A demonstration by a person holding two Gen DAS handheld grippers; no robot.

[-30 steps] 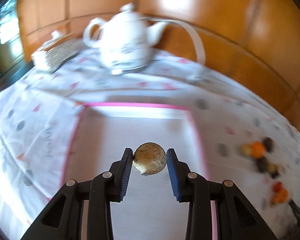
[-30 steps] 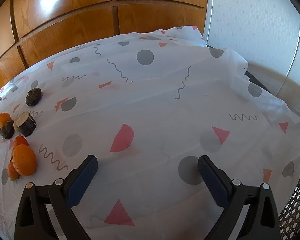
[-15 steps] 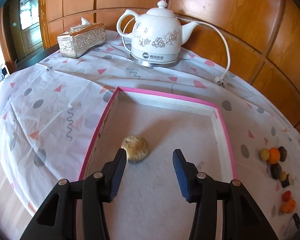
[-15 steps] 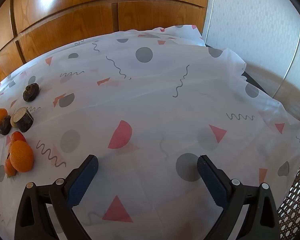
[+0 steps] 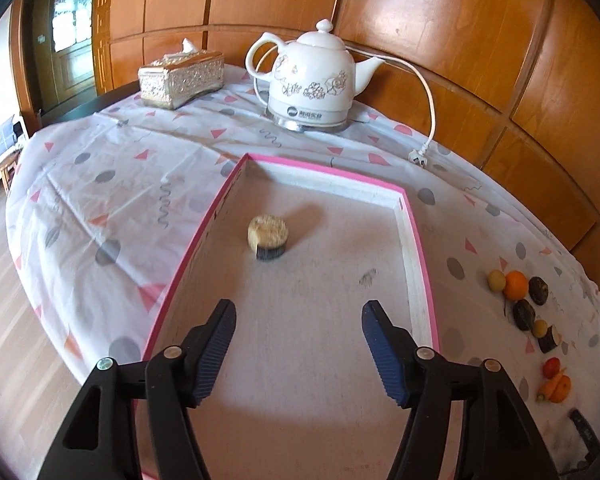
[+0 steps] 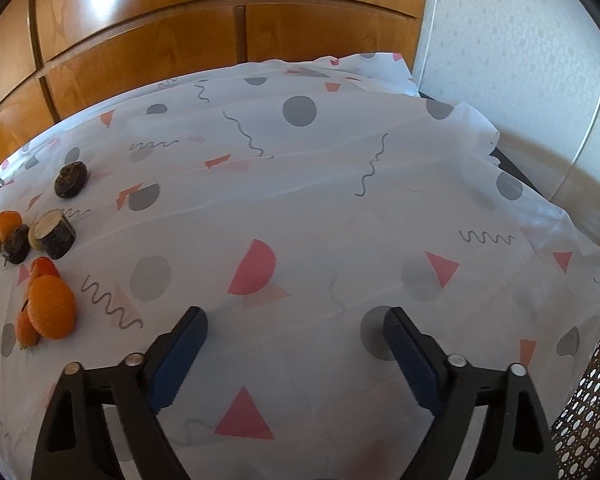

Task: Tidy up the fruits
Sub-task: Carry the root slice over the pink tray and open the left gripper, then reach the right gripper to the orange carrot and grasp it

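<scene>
A round tan-topped fruit piece with a dark side (image 5: pixel 269 237) lies inside the pink-rimmed tray (image 5: pixel 418 240), towards its left wall. My left gripper (image 5: pixel 298 322) hangs over the tray's near half, well behind that piece; its jaws are opening with nothing between them. Several loose fruits lie on the cloth right of the tray: an orange (image 5: pixel 516 284), dark pieces (image 5: pixel 524 314) and small orange ones (image 5: pixel 558 388). In the right wrist view the same group sits at the left: a big orange (image 6: pixel 52 306), a cut dark piece (image 6: pixel 56 234), another dark one (image 6: pixel 71 179). My right gripper (image 6: pixel 296 330) hovers over bare cloth, jaws closing on nothing.
A white electric kettle (image 5: pixel 314 80) with its cord and plug (image 5: pixel 418 156) stands behind the tray, a silver tissue box (image 5: pixel 180 78) to its left. Wood panelling backs the patterned tablecloth (image 6: pixel 300 184). The cloth drops off at the right, beside a woven chair back (image 6: pixel 592 420).
My left gripper let go of the tan-topped piece, which now rests in the tray, and drew back with its jaws wider. My right gripper's jaws have narrowed a little.
</scene>
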